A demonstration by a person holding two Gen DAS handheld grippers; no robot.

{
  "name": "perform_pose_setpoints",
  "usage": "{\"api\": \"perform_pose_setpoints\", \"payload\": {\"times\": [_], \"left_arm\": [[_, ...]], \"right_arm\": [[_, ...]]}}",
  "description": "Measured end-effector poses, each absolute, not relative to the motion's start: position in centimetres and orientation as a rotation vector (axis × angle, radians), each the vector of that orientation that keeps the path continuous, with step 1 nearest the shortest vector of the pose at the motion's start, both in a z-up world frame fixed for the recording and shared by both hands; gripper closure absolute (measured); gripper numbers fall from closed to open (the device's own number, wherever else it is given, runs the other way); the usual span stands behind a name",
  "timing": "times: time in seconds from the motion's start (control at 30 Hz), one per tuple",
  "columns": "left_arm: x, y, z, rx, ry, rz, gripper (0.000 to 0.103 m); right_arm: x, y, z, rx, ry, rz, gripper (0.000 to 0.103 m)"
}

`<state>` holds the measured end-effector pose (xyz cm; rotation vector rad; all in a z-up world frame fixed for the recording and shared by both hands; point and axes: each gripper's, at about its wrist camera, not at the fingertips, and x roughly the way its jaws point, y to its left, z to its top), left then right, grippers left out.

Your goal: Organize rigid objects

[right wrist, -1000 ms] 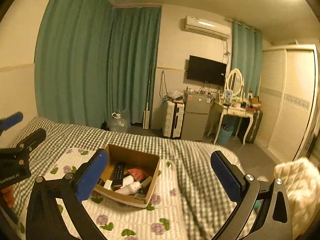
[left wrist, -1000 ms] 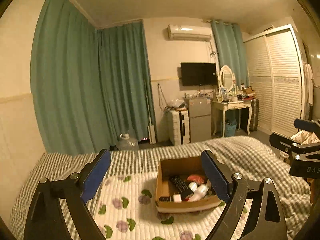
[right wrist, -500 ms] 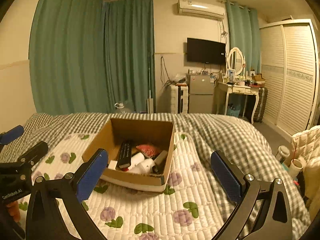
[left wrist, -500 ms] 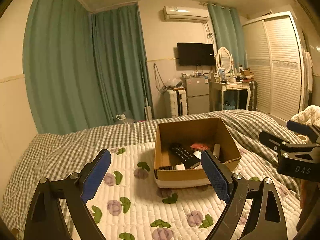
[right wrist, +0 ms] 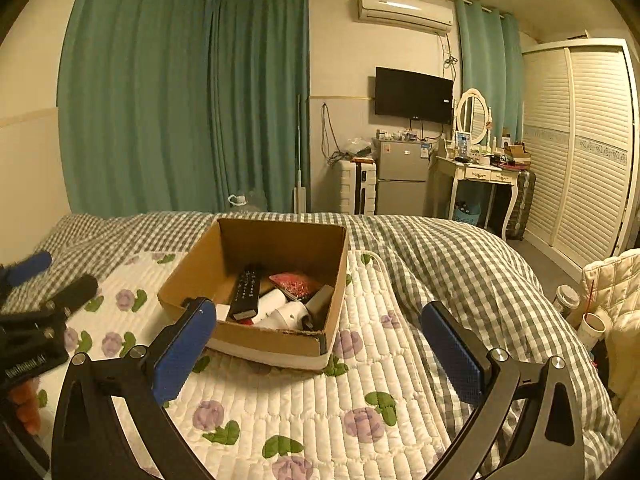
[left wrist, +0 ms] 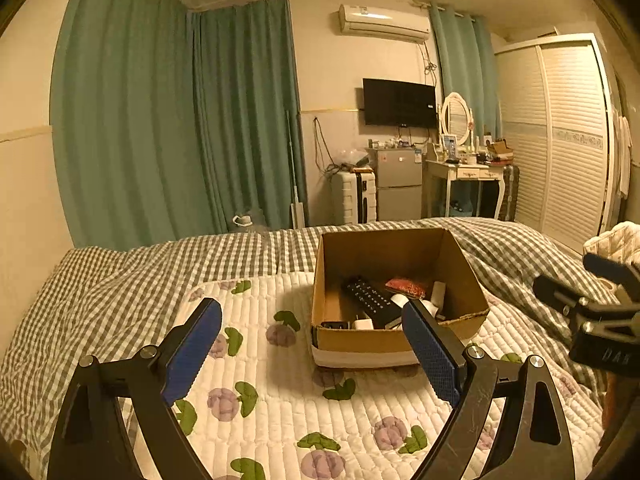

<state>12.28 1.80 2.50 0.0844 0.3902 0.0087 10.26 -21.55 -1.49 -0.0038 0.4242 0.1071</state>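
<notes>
Now, on your left camera, the cardboard box [left wrist: 394, 344] looks closer than a second ago; your left gripper [left wrist: 312, 344] is wide and empty. On your right camera, the right gripper [right wrist: 318, 350] is wide too, and the remote [right wrist: 246, 294] lies inside the box, so both grippers look ready to reach in.

Both the left hand-held gripper [left wrist: 312, 344] and right hand-held gripper [right wrist: 320, 344] gape wide, empty.

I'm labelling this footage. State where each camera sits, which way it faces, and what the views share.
Left wrist: on the left gripper, facing along its open fingers over the bed at the box; the right gripper shows at right.
Right wrist: on the right gripper, open, facing the box from its right; the left gripper shows at left.
Shared: box, remote, bed, TV.
</notes>
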Motion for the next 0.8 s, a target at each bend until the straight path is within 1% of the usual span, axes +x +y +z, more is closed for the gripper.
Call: {"api": "perform_pose_setpoints", "payload": {"times": [0.8], "left_arm": [[12.2, 0.9, 2.2, 0.127, 0.411, 0.007, 0.009]], "right_arm": [[9.9, -20.7, -1.8, -0.015, 0.444, 0.110, 0.000]]}}
